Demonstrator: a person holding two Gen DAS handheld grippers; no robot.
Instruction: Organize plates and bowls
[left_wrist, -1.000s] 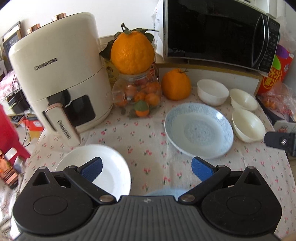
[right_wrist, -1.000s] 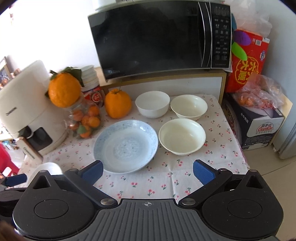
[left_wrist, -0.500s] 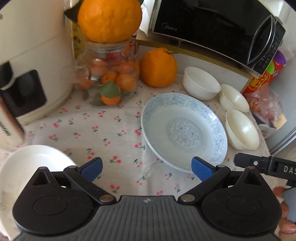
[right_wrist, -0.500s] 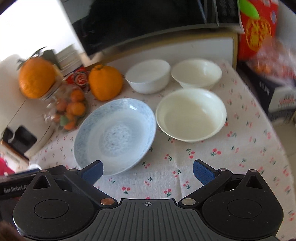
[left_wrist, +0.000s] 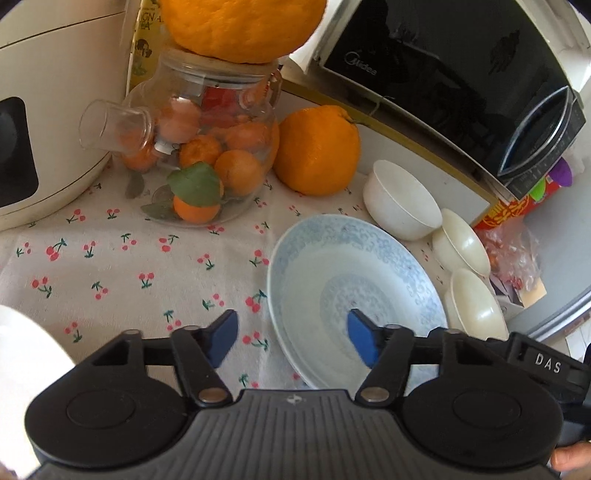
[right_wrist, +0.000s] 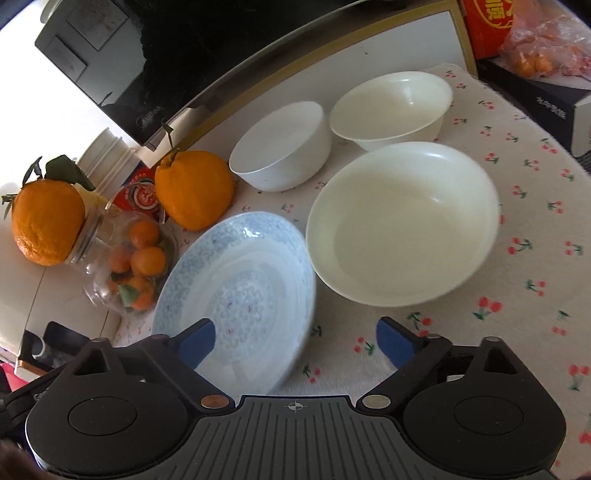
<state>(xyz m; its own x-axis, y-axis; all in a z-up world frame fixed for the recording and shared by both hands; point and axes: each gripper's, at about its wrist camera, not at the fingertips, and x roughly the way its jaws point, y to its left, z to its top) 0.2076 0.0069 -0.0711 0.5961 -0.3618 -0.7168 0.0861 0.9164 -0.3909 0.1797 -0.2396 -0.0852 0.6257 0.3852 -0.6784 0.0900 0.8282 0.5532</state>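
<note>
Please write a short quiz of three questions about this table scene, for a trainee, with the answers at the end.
1. True or false: the blue patterned plate lies between the fingers of the right gripper.
2. How many bowls stand near the microwave, and how do they differ?
3. Multiple choice: the large orange at the top of the left wrist view rests on (A) the microwave, (B) the glass jar, (C) the plate.

Key
1. True. The near edge of the plate lies between them, while the fingers are closing.
2. Three: one white bowl and two cream bowls.
3. B
</note>
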